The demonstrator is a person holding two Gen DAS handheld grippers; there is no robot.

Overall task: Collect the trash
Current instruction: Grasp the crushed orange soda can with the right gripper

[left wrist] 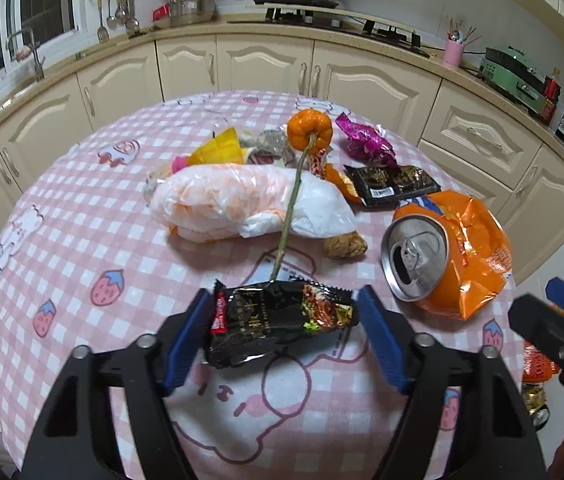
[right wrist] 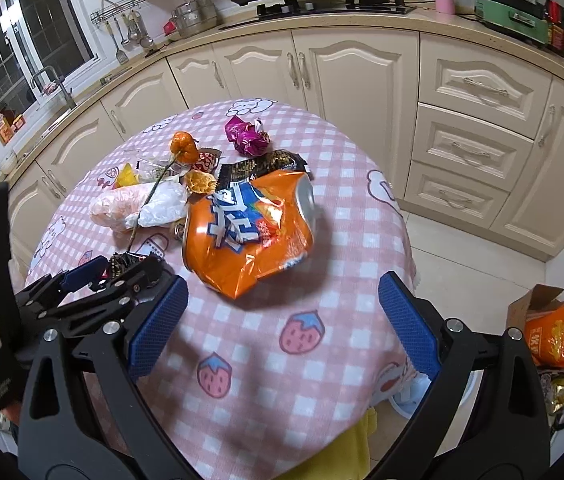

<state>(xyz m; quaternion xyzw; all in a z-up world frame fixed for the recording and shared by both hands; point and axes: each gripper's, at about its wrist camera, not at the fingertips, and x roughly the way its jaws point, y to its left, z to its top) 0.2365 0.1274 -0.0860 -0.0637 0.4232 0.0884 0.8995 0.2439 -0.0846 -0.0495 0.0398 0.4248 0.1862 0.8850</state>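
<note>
Left gripper [left wrist: 282,316] straddles a black snack wrapper [left wrist: 277,320] at the near edge of the desk [left wrist: 81,208]; its blue pads stand just off the wrapper's ends, not pressing. Right gripper [right wrist: 282,316] hangs wide open and empty, short of the crushed orange can [right wrist: 249,232] lying mid-desk.
</note>
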